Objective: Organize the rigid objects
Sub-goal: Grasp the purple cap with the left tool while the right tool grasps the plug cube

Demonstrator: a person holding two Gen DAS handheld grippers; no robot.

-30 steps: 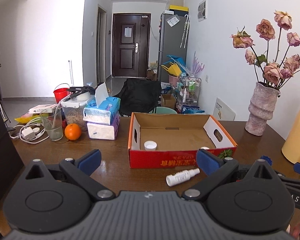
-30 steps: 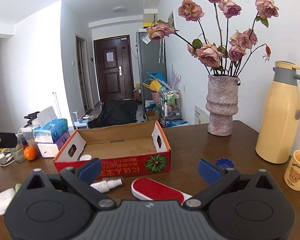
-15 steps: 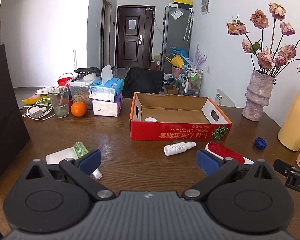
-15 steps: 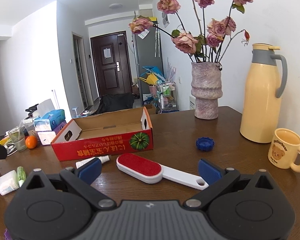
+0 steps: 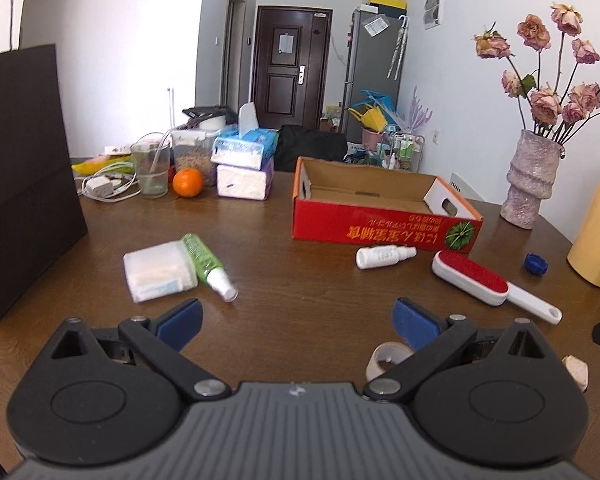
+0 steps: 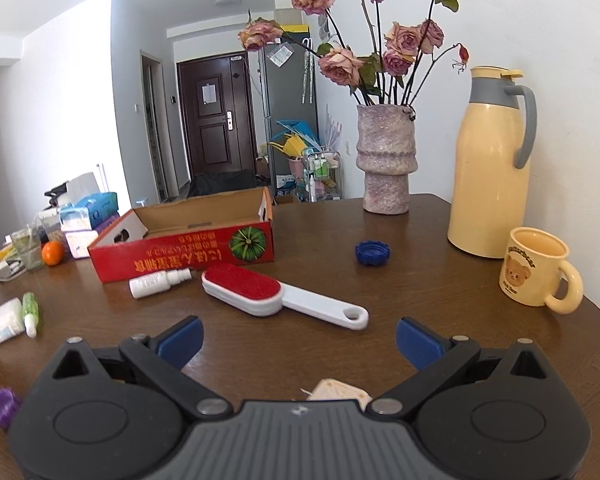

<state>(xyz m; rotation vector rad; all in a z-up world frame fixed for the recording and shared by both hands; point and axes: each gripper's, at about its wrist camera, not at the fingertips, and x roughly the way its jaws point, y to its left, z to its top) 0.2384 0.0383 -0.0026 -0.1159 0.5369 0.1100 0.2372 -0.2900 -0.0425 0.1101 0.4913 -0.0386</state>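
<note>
1. Left hand-held gripper [image 5: 296, 322] was spread wide and empty, low centre of its frame; right hand-held gripper [image 6: 298, 338] likewise.
2. Lint brush [image 6: 260, 289] lay flat on the counter [image 6: 420, 300], centre frame, just below the red box [image 6: 180, 254].
3. White spray bottle [image 6: 156, 282] lay on its side left of the brush, near the box front.
4. Judgement: brush stiff and light; grip across the narrow white handle. Bottle smooth and may roll; grip mid-body.

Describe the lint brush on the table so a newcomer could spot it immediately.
Find the red cardboard box on the table. Just in front of it, beside a small white spray bottle, lies the lint brush: the only item with a red pad and long white handle.
</note>
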